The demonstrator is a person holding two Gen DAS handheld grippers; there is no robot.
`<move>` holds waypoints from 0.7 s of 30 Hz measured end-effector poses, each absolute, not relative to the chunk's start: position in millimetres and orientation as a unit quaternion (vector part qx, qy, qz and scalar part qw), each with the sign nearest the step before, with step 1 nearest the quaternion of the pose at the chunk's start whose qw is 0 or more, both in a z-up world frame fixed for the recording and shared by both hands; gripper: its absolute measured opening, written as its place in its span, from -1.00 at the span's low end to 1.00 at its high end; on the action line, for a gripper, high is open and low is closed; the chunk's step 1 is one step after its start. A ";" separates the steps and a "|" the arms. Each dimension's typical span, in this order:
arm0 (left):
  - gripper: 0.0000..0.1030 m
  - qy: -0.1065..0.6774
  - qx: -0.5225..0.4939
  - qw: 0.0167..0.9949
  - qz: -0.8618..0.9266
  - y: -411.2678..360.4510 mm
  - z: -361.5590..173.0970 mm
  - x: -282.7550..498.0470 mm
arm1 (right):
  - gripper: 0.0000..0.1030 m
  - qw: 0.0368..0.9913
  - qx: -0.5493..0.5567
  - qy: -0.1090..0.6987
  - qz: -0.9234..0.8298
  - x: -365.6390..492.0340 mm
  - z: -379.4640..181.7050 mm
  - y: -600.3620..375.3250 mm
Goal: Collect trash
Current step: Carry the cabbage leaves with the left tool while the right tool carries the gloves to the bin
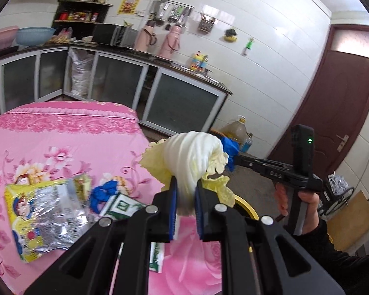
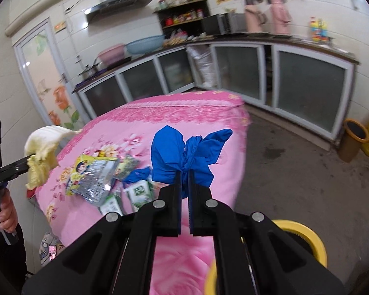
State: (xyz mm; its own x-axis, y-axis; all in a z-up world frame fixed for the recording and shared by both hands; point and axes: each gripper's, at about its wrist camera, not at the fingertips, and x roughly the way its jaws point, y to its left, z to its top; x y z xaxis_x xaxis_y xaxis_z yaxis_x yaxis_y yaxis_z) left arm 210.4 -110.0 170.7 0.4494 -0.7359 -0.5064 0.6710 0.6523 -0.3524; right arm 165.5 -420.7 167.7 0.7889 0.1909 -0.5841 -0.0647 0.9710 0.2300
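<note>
My left gripper [image 1: 186, 186] is shut on a pale cabbage leaf [image 1: 192, 157] and holds it above the pink flowered table [image 1: 61, 142]. My right gripper [image 2: 184, 172] is shut on a knotted blue glove [image 2: 184, 150], held above the table's right edge [image 2: 233, 172]. On the table lie a yellow and silver snack wrapper [image 1: 41, 213], another blue glove [image 1: 103, 191] and green and white cartons [image 1: 123, 206]. They also show in the right wrist view: the wrapper [image 2: 91, 177], the glove [image 2: 135, 174], the cartons [image 2: 140, 191]. The leaf shows at the left of that view [image 2: 41, 152].
A yellow-rimmed bin [image 2: 305, 241] stands on the floor at the table's near right; it also shows in the left wrist view [image 1: 246, 209]. Cabinets [image 1: 179, 100] line the far wall. A dark red door [image 1: 337, 113] is at the right. Another yellow-rimmed bin [image 2: 354, 140] stands by the cabinets.
</note>
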 end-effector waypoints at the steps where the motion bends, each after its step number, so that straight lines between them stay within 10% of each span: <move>1: -0.78 0.323 -0.046 0.847 -0.420 -119.6 169.1 209.3 | -0.93 0.943 0.099 0.313 0.058 154.4 168.1 -427.8; 21: -0.77 0.336 0.090 0.792 -0.502 -309.2 103.9 159.0 | -0.93 0.919 0.163 0.342 -0.109 23.1 81.7 -530.7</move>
